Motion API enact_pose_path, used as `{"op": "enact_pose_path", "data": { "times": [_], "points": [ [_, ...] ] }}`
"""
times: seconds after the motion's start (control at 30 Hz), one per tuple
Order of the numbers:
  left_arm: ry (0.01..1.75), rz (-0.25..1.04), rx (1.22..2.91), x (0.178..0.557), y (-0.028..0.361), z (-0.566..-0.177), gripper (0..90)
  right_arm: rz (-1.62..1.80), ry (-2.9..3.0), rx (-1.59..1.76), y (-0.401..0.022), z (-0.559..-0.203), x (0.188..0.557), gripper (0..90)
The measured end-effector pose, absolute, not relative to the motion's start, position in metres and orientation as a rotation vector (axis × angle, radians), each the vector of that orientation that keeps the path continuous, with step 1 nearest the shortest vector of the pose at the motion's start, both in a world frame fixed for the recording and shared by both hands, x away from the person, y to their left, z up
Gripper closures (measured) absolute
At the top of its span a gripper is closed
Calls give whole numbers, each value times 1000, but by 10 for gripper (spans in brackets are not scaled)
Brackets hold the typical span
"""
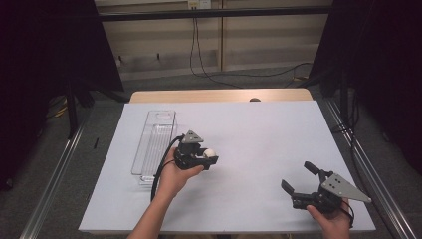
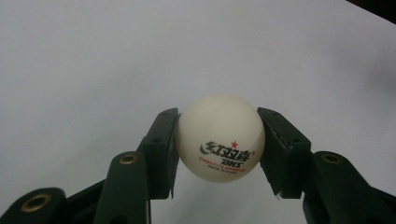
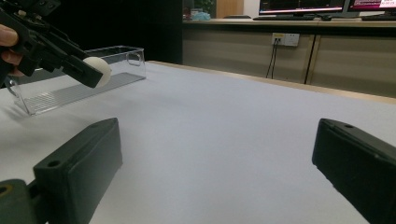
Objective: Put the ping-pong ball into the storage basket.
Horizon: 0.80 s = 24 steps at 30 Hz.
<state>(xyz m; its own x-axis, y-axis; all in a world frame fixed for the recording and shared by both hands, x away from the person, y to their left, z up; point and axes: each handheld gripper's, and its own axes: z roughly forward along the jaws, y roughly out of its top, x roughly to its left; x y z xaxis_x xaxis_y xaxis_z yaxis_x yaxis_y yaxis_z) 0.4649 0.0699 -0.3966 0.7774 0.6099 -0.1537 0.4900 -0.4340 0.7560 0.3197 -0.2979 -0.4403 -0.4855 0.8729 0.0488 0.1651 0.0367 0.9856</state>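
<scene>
While the white ping-pong ball [image 2: 220, 138] sits pinched between the 2 black jaws of the left hand-held gripper [image 1: 206, 158], it hangs clear above the white-covered desk [image 1: 259, 139], just beside the clear plastic tray [image 1: 155, 144]. Judging by that, the pickup looks done and the placing into the tray is left. Those jaws are closed onto the ball's sides, pads pressing it. The right hand-held gripper [image 1: 297, 180] rests well apart near the desk's front edge, jaws spread wide and holding nothing.

Left gripper [image 2: 219, 144] clamps white ball [image 2: 220, 140] — apparently aloft.
</scene>
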Motion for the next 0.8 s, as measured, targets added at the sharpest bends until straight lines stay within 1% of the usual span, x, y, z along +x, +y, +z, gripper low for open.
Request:
{"op": "enact_pose_path", "data": {
  "times": [0.47, 0.7, 0.8],
  "points": [
    [829, 187, 2093, 465, 74, -395, 512, 1496, 1713, 1052, -298, -440, 320, 11],
    [817, 191, 2125, 467, 77, -393, 512, 1496, 1712, 1053, -298, -440, 320, 11],
    [819, 194, 2109, 467, 77, -392, 512, 1496, 1713, 1056, -298, -440, 320, 12]
  ]
}}
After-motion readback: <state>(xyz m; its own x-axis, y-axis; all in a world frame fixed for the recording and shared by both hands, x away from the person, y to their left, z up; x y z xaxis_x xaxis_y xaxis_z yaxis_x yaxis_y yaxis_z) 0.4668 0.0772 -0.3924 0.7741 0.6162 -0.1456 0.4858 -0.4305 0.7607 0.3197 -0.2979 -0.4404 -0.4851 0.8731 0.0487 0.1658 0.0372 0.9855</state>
